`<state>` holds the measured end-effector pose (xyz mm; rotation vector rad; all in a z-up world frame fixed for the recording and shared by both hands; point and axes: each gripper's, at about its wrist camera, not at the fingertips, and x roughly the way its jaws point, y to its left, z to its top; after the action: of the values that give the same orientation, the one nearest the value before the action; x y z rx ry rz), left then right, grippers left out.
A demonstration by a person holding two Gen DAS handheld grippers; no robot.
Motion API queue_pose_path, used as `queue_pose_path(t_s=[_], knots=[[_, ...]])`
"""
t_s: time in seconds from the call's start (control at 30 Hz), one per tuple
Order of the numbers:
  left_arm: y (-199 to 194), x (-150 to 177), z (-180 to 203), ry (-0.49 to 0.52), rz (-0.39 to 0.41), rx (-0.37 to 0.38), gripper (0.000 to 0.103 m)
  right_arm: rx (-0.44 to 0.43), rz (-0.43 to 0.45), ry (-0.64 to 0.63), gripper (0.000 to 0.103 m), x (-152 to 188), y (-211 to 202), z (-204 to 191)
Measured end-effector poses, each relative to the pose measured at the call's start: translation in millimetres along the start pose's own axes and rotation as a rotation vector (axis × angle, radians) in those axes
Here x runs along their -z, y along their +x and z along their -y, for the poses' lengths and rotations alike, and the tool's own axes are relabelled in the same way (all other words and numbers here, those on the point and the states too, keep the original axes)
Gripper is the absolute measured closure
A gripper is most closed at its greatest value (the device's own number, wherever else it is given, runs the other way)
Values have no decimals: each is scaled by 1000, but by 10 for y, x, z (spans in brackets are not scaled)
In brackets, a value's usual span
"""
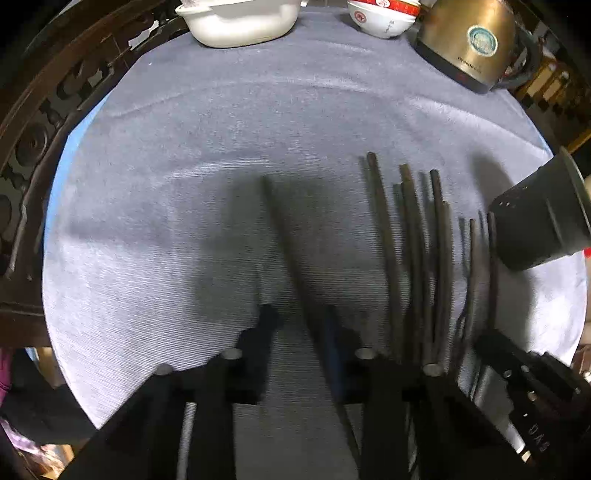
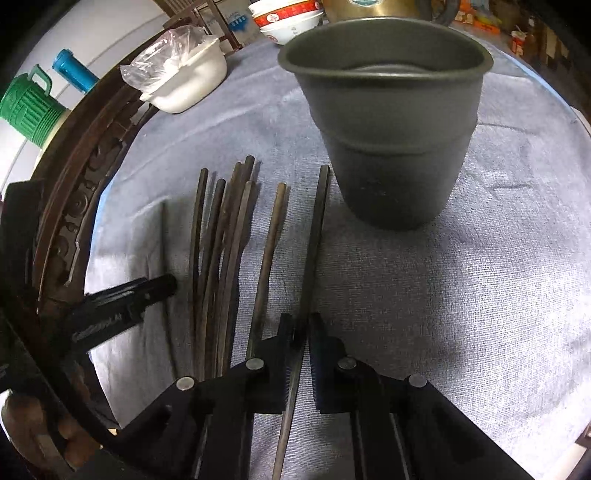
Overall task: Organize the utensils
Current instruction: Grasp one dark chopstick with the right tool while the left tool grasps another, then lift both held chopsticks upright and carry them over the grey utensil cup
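Desk [image 1: 258, 129] covered with a grey-blue cloth. A row of dark chopsticks [image 1: 417, 266] lies on it, roughly parallel, tips pointing away from the cameras.

Right claw [image 2: 303, 332]: fingers nearly together, pinching one chopstick [image 2: 314, 251] between the ridged pads; that stick runs forward from the claw, far end close to the base of the cup [image 2: 388, 122]. Cup is dark grey, upright on the cloth, just ahead and to the right of the claw, mouth open.

Left claw [image 1: 301, 317]: fingers apart with a clear gap. A single blurred chopstick [image 1: 280, 229] runs between them, close against the right-hand finger; cannot tell whether it is touched or gripped. It lies apart from the main row, which sits to its right.

In the right wrist view the left claw shows at the left edge, beside the row [image 2: 218, 266].

Far edge of the desk: white dish [image 1: 240, 18], stacked red-and-white bowls [image 1: 384, 14], brass-coloured kettle [image 1: 469, 40]. Carved dark wooden frame [image 1: 37, 129] on the left.
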<state>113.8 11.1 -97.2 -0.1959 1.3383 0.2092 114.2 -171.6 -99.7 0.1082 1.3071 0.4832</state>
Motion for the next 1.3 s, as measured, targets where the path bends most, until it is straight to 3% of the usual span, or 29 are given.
queue_pose_path(t_s=[0.07, 0.3, 0.47, 0.63, 0.83, 0.93, 1.07, 1.17, 1.3], knots=[[-8, 14, -62, 32, -16, 17, 94, 1, -6, -18, 93, 14, -19, 4], [-53, 165, -193, 231, -107, -2, 96, 49, -91, -180, 93, 54, -21, -131], [-17, 88, -157, 253, -170, -11, 94, 33, -185, -164, 90, -96, 37, -123], [-3, 12, -174, 258, -176, 10, 93, 7, -267, -93, 90, -270, 98, -32], [-39, -1, -335, 224, -161, 82, 97, 114, -280, -177, 96, -308, 136, -228], [-130, -2, -579, 150, -99, 139, 97, 96, -235, -179, 97, -273, 58, -323], [-481, -4, -867, 41, 71, 198, 98, 54, -77, -157, 97, -178, -261, -419], [-724, 8, -988, -26, 191, 232, 98, 42, 68, -158, 97, -79, -497, -490], [-1088, 93, -1035, -91, 424, 251, 98, 55, 327, -164, 97, 43, -865, -553]])
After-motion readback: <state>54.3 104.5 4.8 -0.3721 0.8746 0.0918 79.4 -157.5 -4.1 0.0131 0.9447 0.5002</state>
